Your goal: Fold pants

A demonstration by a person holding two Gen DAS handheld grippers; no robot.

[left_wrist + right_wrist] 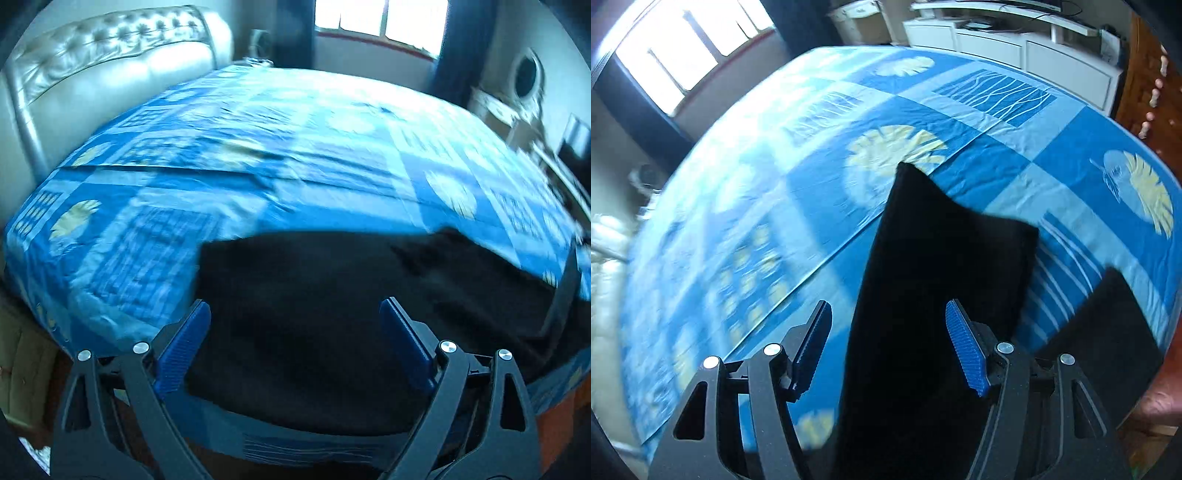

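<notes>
The black pants [934, 295] run lengthwise away from the right gripper [886, 347], lying between its wide, empty jaws, while the left gripper [295, 343], also wide, hangs over their broad near end on the bed [258, 147].

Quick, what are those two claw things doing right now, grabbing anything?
Left gripper: open, empty, above the black pants.
Right gripper: open, empty, over a pant leg.

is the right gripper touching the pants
Cannot tell. In the right wrist view the right gripper is open with the black pants between its fingers, but no contact or gap shows plainly.
</notes>
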